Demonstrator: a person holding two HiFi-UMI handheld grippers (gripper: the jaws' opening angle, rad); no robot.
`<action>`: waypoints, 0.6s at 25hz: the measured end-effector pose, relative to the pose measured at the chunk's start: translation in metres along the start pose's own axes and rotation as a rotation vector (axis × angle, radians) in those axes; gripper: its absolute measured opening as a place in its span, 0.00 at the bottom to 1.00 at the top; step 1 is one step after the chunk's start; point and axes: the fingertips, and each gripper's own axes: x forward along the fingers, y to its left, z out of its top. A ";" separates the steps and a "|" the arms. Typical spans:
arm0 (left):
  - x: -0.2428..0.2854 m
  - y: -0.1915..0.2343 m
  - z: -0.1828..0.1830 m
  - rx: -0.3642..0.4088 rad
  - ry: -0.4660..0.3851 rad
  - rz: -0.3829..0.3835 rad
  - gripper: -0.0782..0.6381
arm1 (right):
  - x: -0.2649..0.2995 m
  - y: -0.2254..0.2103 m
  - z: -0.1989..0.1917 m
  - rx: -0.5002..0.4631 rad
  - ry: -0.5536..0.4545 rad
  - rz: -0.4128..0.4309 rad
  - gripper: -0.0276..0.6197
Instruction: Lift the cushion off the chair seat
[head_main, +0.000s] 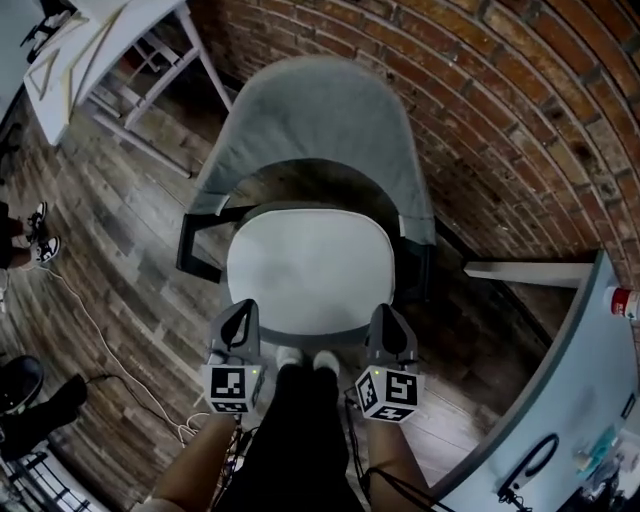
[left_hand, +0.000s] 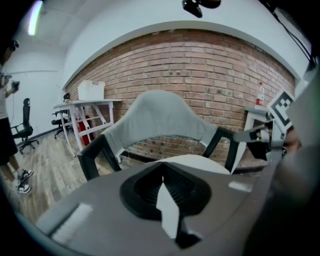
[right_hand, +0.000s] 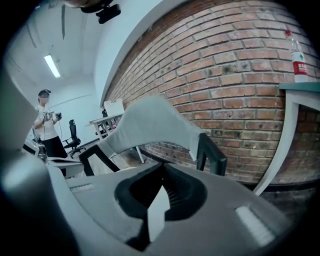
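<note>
A white cushion (head_main: 310, 265) lies flat on the seat of a chair with a grey curved backrest (head_main: 330, 130) and black arms. Both grippers are at the cushion's near edge, seen from above in the head view. My left gripper (head_main: 240, 310) is by the near left corner and my right gripper (head_main: 386, 314) by the near right corner. Each is shut with nothing between its jaws. In the left gripper view my left gripper (left_hand: 162, 172) points at the backrest (left_hand: 160, 117), with a strip of cushion (left_hand: 200, 162) just beyond. The right gripper view shows my right gripper (right_hand: 161, 172) below the backrest (right_hand: 150, 125).
A brick wall (head_main: 500, 100) runs behind the chair. A white desk (head_main: 90, 40) stands at the far left, and a white table (head_main: 565, 400) with a bottle (head_main: 622, 300) at the right. Cables (head_main: 100, 330) trail over the wooden floor. A person (right_hand: 47, 130) stands far off.
</note>
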 end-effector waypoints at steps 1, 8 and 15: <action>0.005 0.001 -0.007 0.000 0.005 -0.001 0.10 | 0.006 -0.002 -0.006 0.000 0.002 -0.003 0.04; 0.035 0.014 -0.045 -0.022 0.034 0.019 0.10 | 0.040 -0.012 -0.036 0.008 0.018 -0.024 0.04; 0.053 0.026 -0.078 -0.030 0.071 0.030 0.10 | 0.060 -0.022 -0.066 0.021 0.043 -0.074 0.04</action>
